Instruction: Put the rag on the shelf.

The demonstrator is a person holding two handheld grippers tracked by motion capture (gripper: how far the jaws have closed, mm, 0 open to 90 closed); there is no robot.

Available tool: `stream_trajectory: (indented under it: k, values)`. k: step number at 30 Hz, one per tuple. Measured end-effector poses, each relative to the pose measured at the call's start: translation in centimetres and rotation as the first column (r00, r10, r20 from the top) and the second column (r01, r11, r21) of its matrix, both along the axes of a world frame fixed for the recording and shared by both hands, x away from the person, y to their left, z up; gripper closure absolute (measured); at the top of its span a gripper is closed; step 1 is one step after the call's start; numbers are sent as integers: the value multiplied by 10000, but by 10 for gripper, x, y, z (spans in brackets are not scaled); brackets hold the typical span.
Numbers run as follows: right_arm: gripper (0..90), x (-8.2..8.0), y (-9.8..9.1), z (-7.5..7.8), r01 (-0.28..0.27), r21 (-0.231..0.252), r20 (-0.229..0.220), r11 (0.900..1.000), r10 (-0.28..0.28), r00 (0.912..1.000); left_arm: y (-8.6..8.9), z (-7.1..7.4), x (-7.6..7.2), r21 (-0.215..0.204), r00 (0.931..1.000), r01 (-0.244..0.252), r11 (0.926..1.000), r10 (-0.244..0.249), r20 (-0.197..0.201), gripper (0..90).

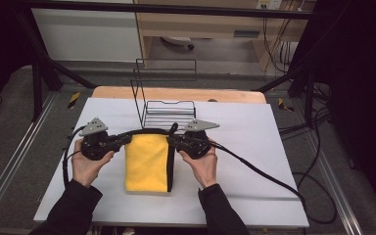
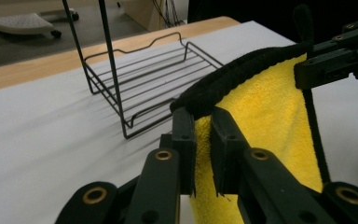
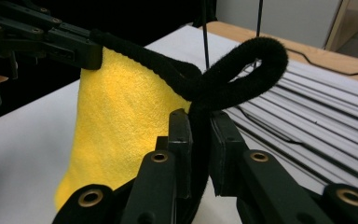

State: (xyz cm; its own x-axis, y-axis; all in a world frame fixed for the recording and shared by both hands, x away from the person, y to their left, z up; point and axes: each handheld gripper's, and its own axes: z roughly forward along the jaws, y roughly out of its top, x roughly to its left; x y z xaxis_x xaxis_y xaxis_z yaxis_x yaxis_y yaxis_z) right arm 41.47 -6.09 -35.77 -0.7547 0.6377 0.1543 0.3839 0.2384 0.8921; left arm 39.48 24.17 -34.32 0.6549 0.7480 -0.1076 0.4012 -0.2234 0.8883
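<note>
the left gripper (image 1: 126,140) has its 2 jaws clenched on the cloth (image 1: 147,163), pinching the yellow fabric just under its black trim (image 2: 242,74). in the left gripper view the trim runs up and away from the jaw tips toward the right gripper (image 2: 303,74), which clamps the far corner. the yellow panel hangs down to the right of the jaws.

the right gripper (image 1: 172,141) also has its jaws closed on the cloth (image 3: 121,121), gripping the black trim (image 3: 168,70) itself. in the right gripper view a black loop (image 3: 247,70) curls up just above the jaw tips, and the trim stretches off to the upper left to the left gripper (image 3: 98,49). the yellow fabric hangs left of the jaws.

in the high view the cloth is held between the 2 grippers by its top edge, its lower part lying on the white table (image 1: 254,147). a wire rack (image 1: 169,113) stands just beyond the jaws; it sits up and left of the jaws in the left gripper view (image 2: 140,79) and to their right in the right gripper view (image 3: 307,102). 1 hand (image 1: 88,164) holds each gripper.
</note>
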Motion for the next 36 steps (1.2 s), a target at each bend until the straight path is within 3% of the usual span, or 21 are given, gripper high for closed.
stream_trajectory:
  k: [13,36]
  values:
    - [809,-6,-14,34,108,27,995,9999,-110,9950,-14,23,-6,-411,9965,-162,9990,195,808,808]
    - [812,-16,-27,65,344,267,1899,9991,-388,9810,-26,54,-8,-716,9835,135,9973,-4,1807,817]
